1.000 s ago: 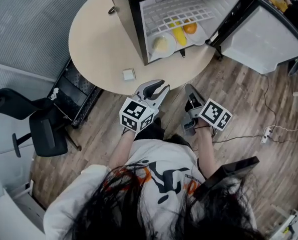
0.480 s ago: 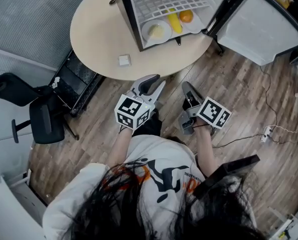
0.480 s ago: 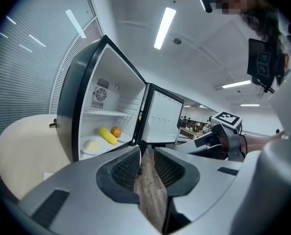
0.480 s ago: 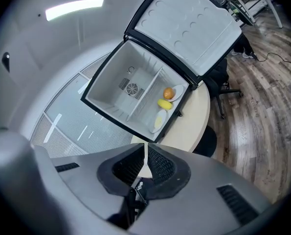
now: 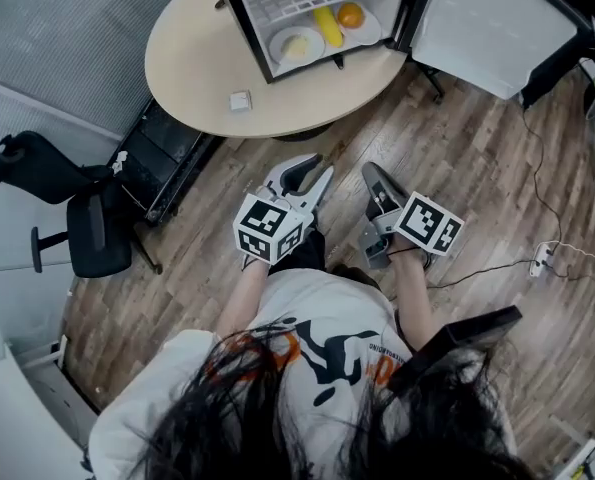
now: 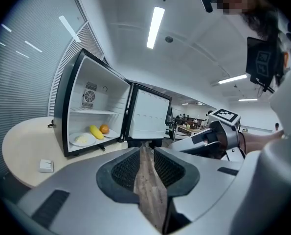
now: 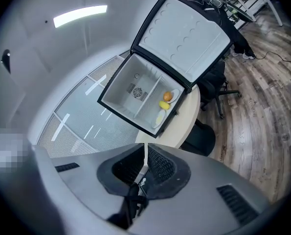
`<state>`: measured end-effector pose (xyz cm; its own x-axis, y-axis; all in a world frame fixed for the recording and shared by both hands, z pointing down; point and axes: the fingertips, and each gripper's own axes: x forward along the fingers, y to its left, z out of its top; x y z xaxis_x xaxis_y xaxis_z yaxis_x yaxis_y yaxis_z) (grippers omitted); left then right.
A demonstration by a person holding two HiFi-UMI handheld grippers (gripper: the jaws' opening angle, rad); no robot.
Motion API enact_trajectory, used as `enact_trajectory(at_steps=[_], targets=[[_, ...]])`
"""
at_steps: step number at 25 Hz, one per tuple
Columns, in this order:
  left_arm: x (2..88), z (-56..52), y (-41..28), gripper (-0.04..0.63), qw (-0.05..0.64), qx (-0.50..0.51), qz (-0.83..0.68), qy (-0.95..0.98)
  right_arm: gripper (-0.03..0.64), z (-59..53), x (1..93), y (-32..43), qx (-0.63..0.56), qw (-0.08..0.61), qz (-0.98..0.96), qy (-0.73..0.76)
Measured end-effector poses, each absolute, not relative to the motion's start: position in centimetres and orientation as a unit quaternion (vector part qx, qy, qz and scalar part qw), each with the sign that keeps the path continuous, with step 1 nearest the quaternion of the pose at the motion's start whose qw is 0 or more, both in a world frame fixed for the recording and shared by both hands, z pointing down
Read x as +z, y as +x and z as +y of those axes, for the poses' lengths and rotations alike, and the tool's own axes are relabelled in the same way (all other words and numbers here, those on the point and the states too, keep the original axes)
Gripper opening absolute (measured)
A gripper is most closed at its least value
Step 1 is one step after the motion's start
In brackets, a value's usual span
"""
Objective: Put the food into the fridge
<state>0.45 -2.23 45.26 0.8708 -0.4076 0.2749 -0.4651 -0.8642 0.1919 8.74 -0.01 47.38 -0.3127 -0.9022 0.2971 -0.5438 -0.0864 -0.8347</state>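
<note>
1. left gripper (image 5: 320,168) and right gripper (image 5: 375,175) have drawn back from the table (image 5: 187,63).
2. left jaws are slightly apart, right jaws are closed, both empty.
3. banana (image 5: 327,26), orange (image 5: 350,14) and plate (image 5: 295,44) lie inside the open fridge (image 5: 245,23); i think only the door remains.

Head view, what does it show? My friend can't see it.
An open mini fridge on a round table holds a plate, a yellow food and an orange. Below, a person holds two grippers over the wooden floor: the left gripper slightly open and empty, the right gripper shut.
</note>
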Motion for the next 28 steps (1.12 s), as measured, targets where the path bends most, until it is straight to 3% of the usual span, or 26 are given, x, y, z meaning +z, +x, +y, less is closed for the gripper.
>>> enact_trajectory(at_steps=[14, 28], targets=[[45.6, 8.5, -1.1, 0.094, 0.116, 0.122, -0.223, 0.96, 0.032, 9.6, 47.1, 6.2, -0.476, 0.186, 0.672, -0.536], [45.2, 10.7, -2.8, 0.094, 0.107, 0.116, -0.244, 0.957, 0.028, 11.6, 46.8, 4.5, -0.473, 0.172, 0.693, -0.516]])
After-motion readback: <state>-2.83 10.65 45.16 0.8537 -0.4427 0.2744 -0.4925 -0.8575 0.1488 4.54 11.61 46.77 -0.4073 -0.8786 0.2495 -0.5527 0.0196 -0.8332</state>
